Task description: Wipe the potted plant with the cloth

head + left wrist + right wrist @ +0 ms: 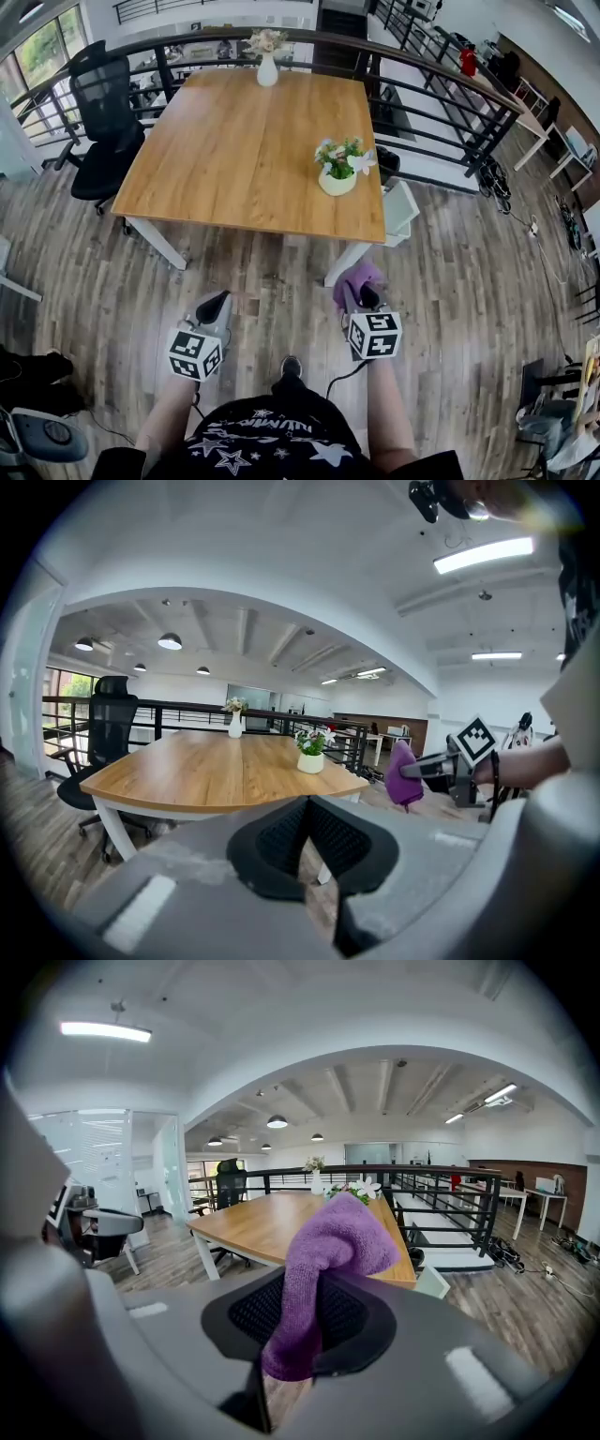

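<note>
A small potted plant [339,169] with white flowers in a cream pot stands near the right front corner of the wooden table [234,150]. It shows small in the left gripper view as the potted plant [311,749] and is mostly hidden behind the cloth in the right gripper view. My right gripper [360,292] is shut on a purple cloth [323,1260], which sticks up between its jaws over the floor short of the table. My left gripper [215,307] is shut with nothing in it, level with the right one. The purple cloth [403,775] also shows from the left gripper.
A white vase with flowers [267,58] stands at the table's far edge. A black office chair [105,112] is at the table's left. A dark railing [441,103] runs behind and to the right. A white box [401,211] sits on the floor by the table's right leg.
</note>
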Available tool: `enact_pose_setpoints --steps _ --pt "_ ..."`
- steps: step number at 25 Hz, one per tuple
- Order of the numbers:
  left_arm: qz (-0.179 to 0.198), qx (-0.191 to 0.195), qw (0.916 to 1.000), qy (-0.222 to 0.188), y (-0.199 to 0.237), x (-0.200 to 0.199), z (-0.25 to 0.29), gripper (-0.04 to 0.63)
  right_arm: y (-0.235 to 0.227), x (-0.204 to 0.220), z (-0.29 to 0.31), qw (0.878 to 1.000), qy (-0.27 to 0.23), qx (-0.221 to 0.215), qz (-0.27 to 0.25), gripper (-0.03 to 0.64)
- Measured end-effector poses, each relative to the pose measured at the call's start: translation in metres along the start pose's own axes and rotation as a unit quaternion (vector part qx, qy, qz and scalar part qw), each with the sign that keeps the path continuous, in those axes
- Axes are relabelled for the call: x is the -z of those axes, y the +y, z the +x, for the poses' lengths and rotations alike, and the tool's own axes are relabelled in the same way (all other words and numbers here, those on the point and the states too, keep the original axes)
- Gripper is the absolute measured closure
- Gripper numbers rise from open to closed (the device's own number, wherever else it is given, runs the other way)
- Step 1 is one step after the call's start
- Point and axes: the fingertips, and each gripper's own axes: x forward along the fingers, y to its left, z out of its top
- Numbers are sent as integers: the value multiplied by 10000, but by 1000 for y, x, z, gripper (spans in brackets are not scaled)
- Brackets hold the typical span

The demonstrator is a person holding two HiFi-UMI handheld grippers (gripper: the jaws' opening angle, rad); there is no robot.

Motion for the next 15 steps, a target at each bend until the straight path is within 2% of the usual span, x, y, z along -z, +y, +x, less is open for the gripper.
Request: enact_pose_setpoints --steps 15 --pt "228 -60 9997 -116 -16 -41 91 594 -64 -30 57 9993 -21 -345 -165 531"
